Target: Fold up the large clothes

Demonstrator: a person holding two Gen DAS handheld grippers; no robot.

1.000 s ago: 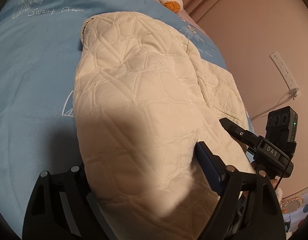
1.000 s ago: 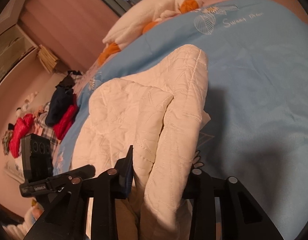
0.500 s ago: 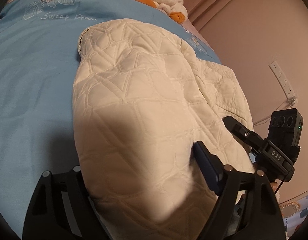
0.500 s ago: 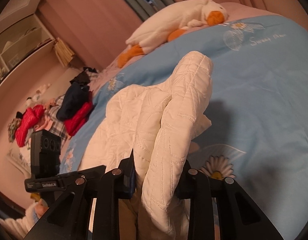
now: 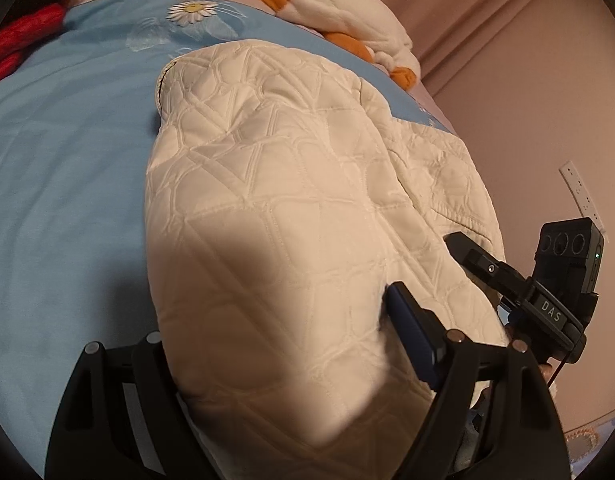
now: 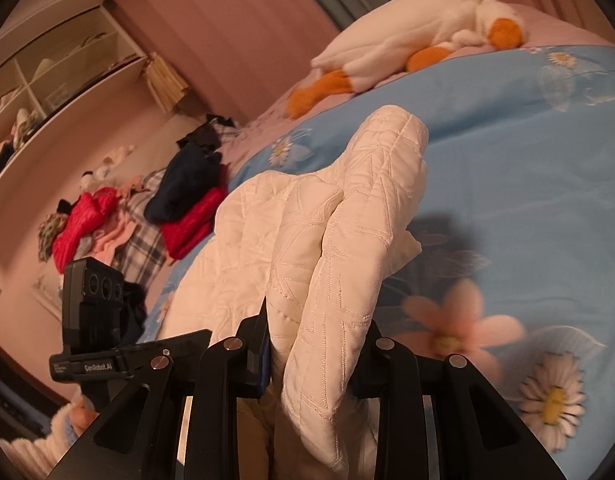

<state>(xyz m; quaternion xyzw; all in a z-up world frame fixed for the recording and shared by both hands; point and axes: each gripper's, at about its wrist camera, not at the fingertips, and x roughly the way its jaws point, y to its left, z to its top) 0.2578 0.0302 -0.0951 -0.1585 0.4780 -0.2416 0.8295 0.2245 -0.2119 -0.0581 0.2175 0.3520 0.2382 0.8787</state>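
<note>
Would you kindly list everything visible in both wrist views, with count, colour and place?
quilted garment: one, cream, lying on the bedspread, near end pinched by both grippers
bedspread: one, light blue with daisies, covering the bed
goose plush: one, white with orange beak and feet, at the far end of the bed
clothes pile: several, red, navy, pink and plaid, beside the bed
shelves: one unit, white, by the wall
power strip: one, white, on the wall
left gripper: one, black, shut on the garment
right gripper: one, black, shut on a fold of the garment
</note>
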